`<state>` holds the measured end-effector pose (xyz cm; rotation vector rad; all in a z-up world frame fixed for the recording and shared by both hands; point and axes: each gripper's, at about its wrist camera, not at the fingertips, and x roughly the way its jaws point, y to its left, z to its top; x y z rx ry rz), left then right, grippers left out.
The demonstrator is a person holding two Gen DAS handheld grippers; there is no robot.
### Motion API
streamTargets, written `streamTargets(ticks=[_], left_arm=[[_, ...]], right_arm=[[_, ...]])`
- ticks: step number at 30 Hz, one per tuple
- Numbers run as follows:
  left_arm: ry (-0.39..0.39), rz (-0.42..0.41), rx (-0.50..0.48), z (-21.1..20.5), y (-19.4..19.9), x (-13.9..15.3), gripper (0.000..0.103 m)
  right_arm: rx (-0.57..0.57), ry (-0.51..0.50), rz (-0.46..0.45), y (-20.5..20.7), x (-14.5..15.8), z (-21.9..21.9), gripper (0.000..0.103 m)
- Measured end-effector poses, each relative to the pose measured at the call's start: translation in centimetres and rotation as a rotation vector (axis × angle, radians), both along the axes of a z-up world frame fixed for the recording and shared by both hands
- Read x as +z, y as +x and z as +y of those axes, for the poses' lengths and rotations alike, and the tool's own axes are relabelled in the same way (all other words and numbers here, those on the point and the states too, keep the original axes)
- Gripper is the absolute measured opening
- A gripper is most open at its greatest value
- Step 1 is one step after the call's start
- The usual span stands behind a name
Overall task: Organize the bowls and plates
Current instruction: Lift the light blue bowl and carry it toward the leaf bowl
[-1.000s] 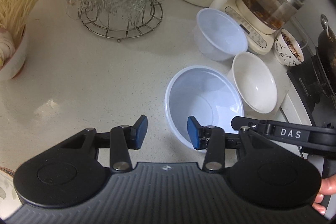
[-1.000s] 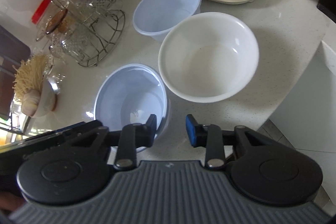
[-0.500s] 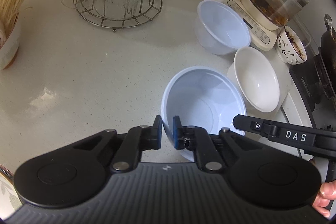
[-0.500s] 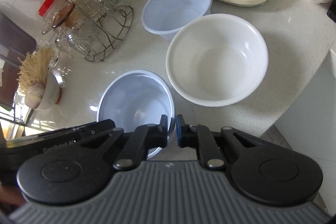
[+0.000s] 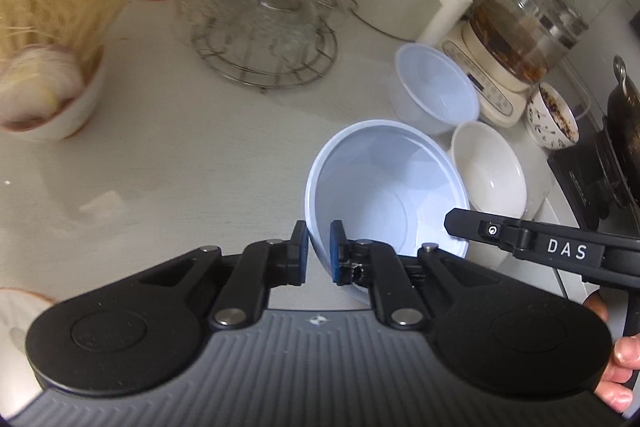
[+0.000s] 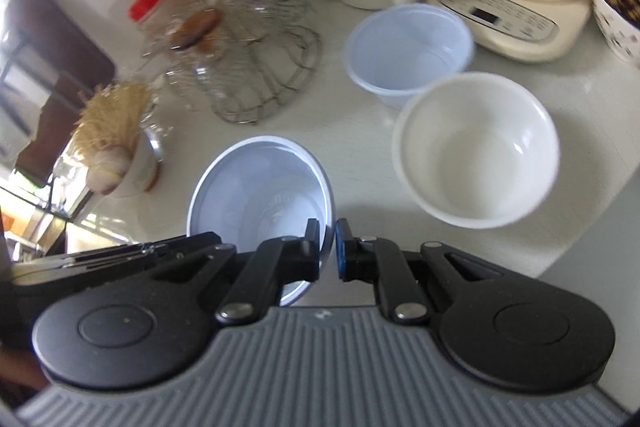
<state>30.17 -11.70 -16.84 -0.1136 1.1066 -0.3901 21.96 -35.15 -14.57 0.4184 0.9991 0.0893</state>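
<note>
A pale blue plastic bowl is held off the white counter, tilted. My left gripper is shut on its left rim. My right gripper is shut on its right rim; the bowl also shows in the right wrist view. A second pale blue bowl stands further back on the counter. A white ceramic bowl stands beside it, near the counter's right edge.
A wire rack of glass cups stands at the back left. A bowl with noodles and garlic is at the far left. A glass kettle on its base, a patterned bowl and a black stove pan are at the right.
Both grippers went from open to shut on the near blue bowl's rim. The bowl has since risen off the counter and tilted; both views are blurred by motion.
</note>
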Motion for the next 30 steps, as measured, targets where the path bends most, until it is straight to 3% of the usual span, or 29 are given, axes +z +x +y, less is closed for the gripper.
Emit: streamTargets(ticks=[10,19,30], left_arm=[[-0.002,0.009,0.064,4.9,-2.1,0.5,0.013],[0.023,0.06,0.051,6.5,-3.8,-0.6,0.013],[0.029,0.111,0.041,7.4,-3.8,-2.2,0.014]], right_arm=[[0.093,-0.024,0.004,-0.2,0.3,4.4,0.011],[0.096,-0.017,0.09,-1.2,-0.9,6.1,0.011],[0.097,-0.003,0.132,-1.3,-1.9,7.1,0.014]])
